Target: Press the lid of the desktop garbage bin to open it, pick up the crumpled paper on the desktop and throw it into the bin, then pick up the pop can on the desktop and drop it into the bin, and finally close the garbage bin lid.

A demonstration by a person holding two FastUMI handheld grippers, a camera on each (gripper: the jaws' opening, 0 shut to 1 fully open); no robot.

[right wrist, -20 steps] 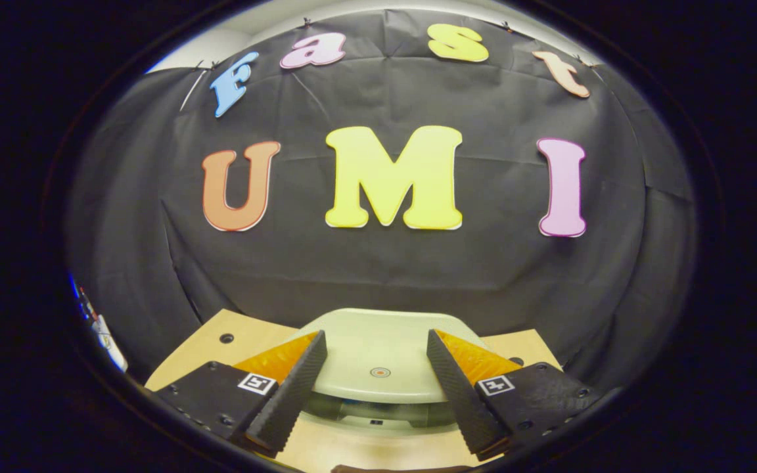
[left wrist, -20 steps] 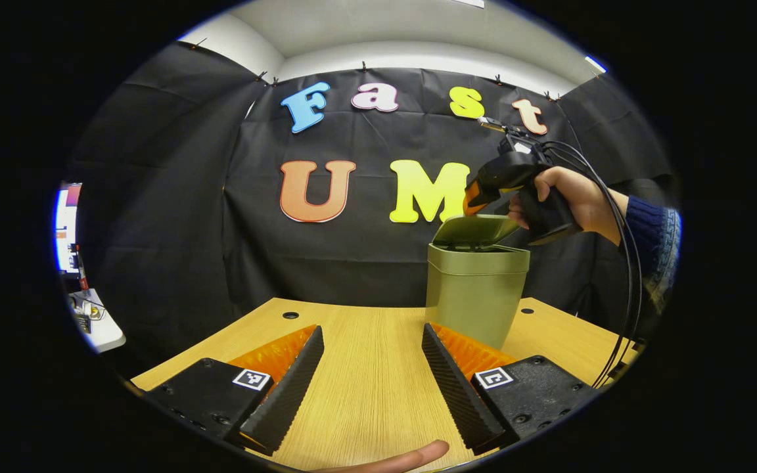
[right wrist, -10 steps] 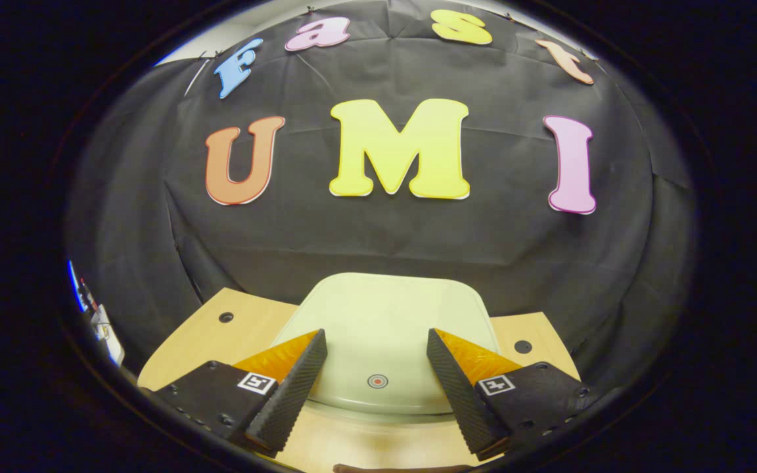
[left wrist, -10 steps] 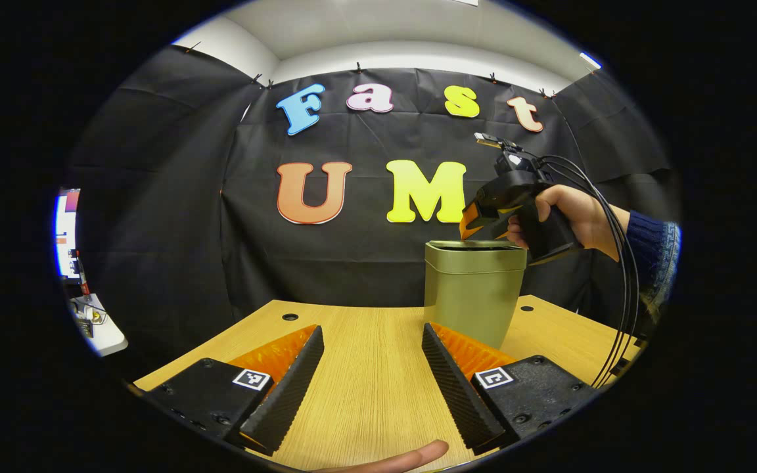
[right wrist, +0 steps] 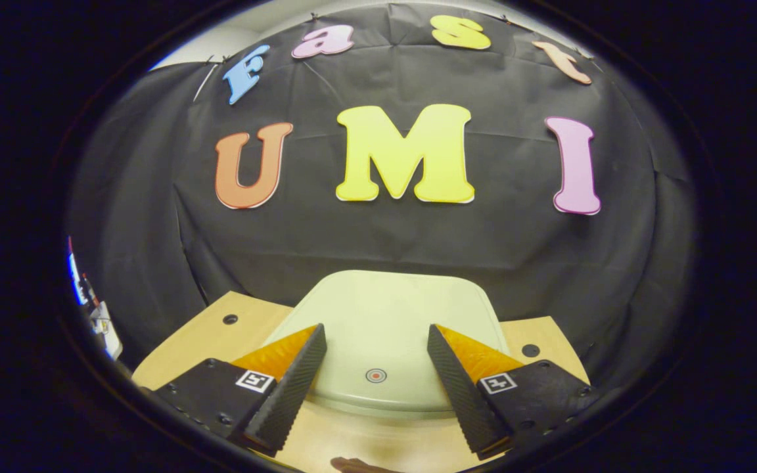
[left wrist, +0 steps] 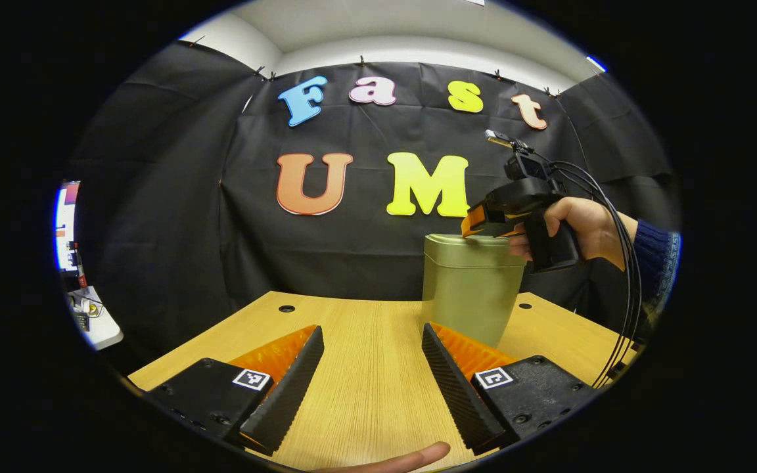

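Bin [left wrist: 470, 289] upright on the wooden table [left wrist: 365, 368], toward the far right part of the top as the left gripper view has it, olive-green, tapering slightly toward its base. Lid [right wrist: 385, 328] down and flat across the bin's mouth, pale green in the right gripper view, with a small round red-ringed mark near its front edge. Right gripper [right wrist: 373, 338] sits directly over that lid, fingers spread wide to either side of the mark, nothing between them; released. In the left gripper view the same right gripper [left wrist: 487, 222] appears farther off, its front end resting at or just above the bin's top right edge; whether it actually touches the lid cannot be told. A hand [left wrist: 579, 226] holds its grip, dark blue sleeve [left wrist: 654, 253] at the wrist, black cables [left wrist: 621, 276] looping down behind toward the table's right edge. Left gripper [left wrist: 372, 341] low over the near part of the table, well apart from the bin, fingers wide open and empty, bare wood grain between them. A fingertip [left wrist: 405, 456] shows at the bottom edge of that view, just above the table surface. Two small round holes [left wrist: 286, 308] in the tabletop near its far edge, one on each side of the bin. Black cloth wall [left wrist: 175, 217] behind; a bit of a lit screen [left wrist: 66, 226] at far left.
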